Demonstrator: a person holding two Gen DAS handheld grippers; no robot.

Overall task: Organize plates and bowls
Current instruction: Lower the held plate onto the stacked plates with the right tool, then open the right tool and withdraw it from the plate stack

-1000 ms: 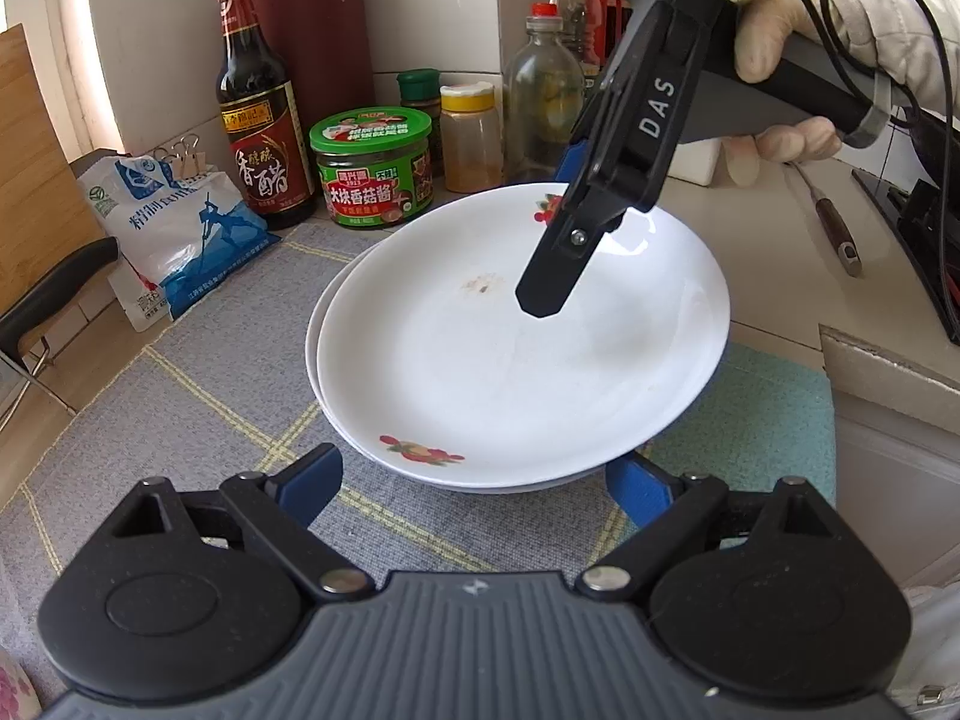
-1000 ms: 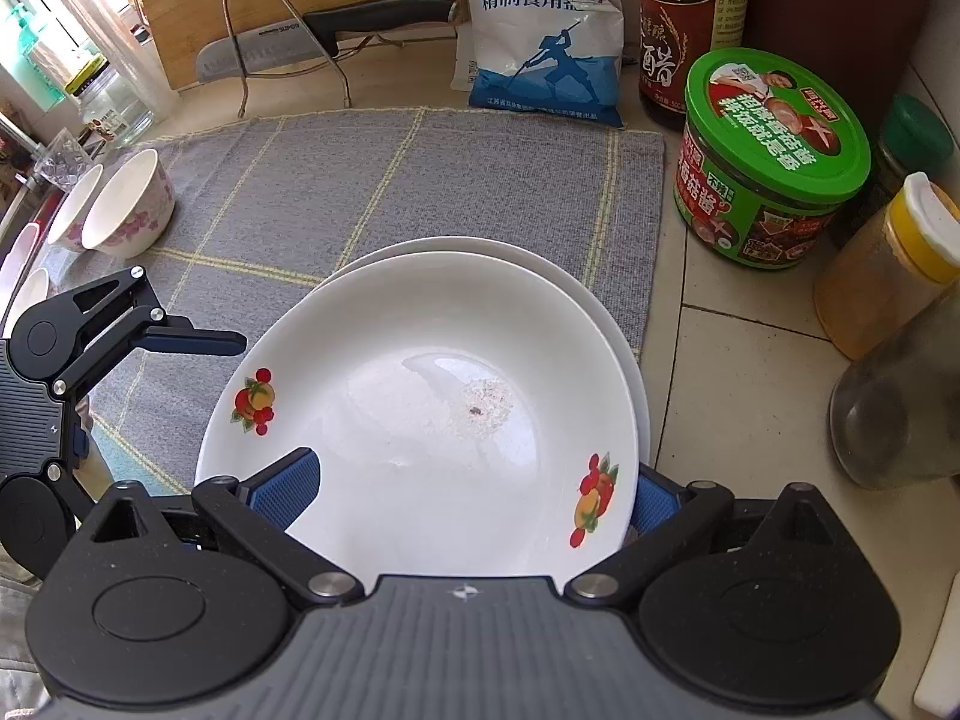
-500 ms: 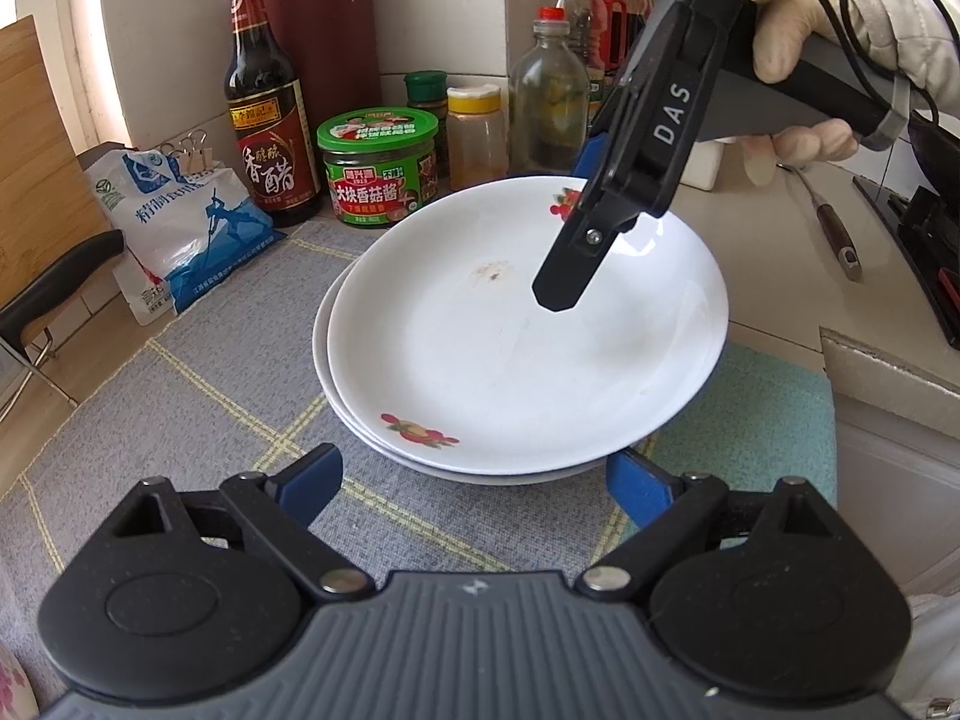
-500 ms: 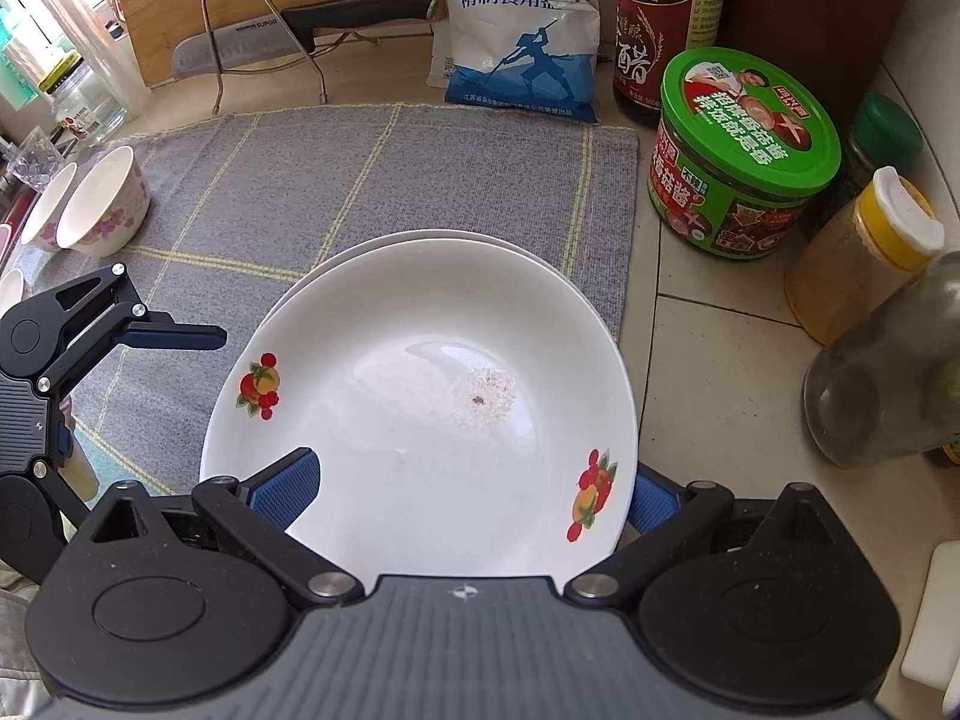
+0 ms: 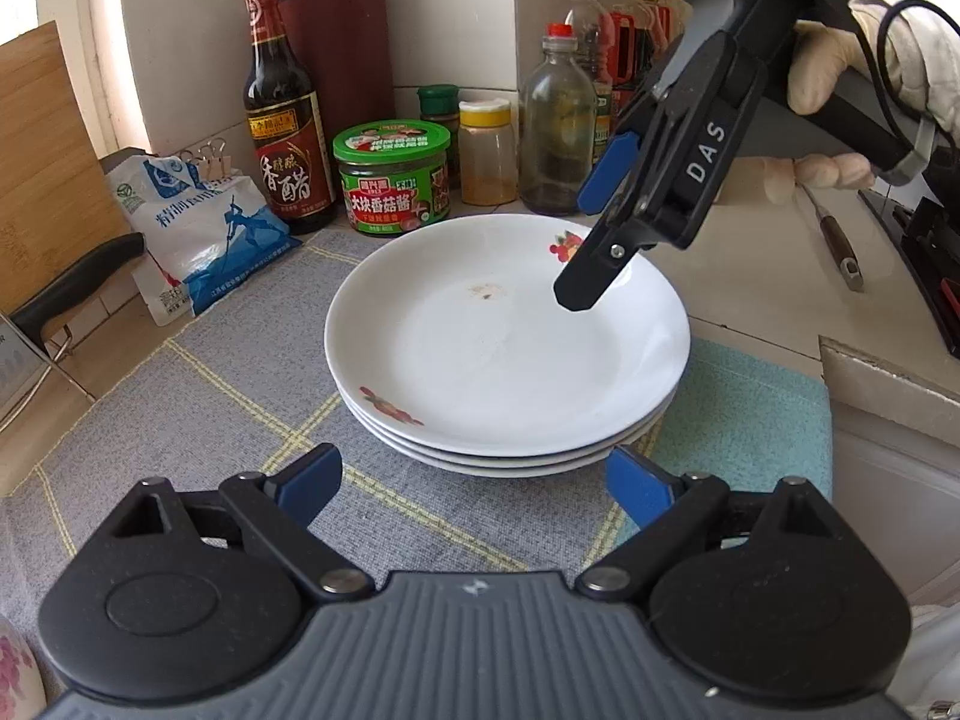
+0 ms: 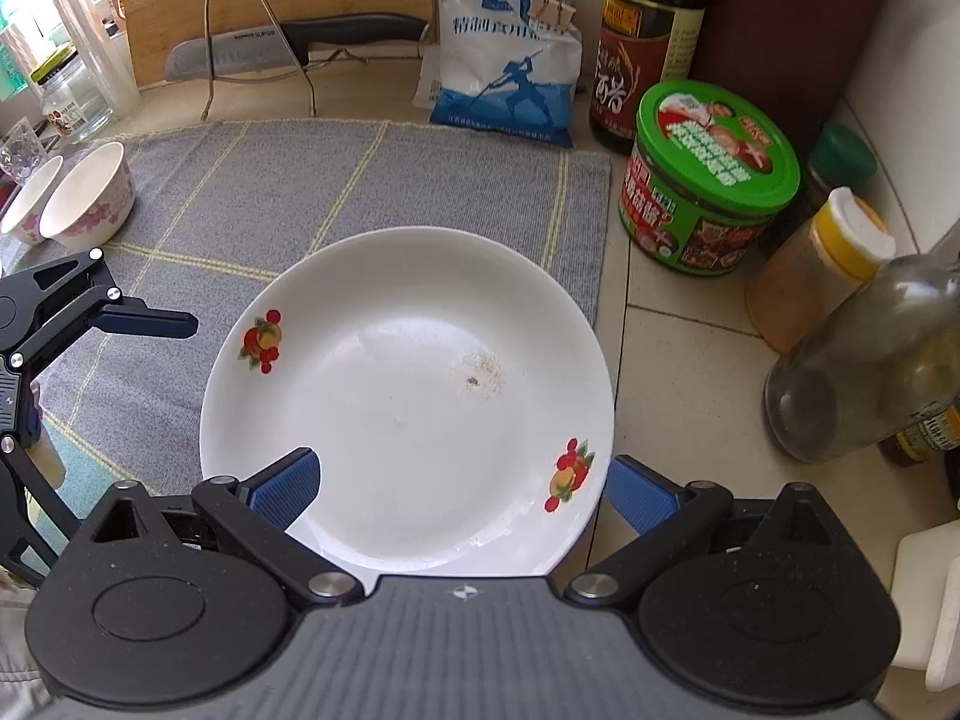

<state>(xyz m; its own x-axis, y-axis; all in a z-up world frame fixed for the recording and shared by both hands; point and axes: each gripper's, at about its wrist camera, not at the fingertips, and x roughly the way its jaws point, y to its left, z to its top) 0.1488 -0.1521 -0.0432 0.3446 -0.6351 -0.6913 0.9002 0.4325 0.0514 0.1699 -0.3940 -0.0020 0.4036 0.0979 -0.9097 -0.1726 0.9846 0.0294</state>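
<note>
A stack of three white plates with fruit prints (image 5: 504, 354) rests on the grey mat (image 5: 198, 396); the top plate (image 6: 408, 396) has a small brown smear. My right gripper (image 6: 462, 489) is open just above the stack's near rim and holds nothing; it also shows in the left wrist view (image 5: 585, 240) above the far rim. My left gripper (image 5: 474, 480) is open and empty, just short of the stack's near edge. Two small floral bowls (image 6: 78, 198) stand on the mat's far left.
Behind the plates stand a green-lidded jar (image 5: 393, 180), a vinegar bottle (image 5: 285, 114), a yellow-capped spice jar (image 5: 487, 153), a glass bottle (image 5: 558, 126) and a salt bag (image 5: 204, 228). A knife (image 6: 288, 45) rests on a wire stand. A teal cloth (image 5: 744, 420) lies right of the mat.
The top plate has come down level onto the stack. My right gripper has opened, let it go and drawn back above the rim. The left gripper stays open.
</note>
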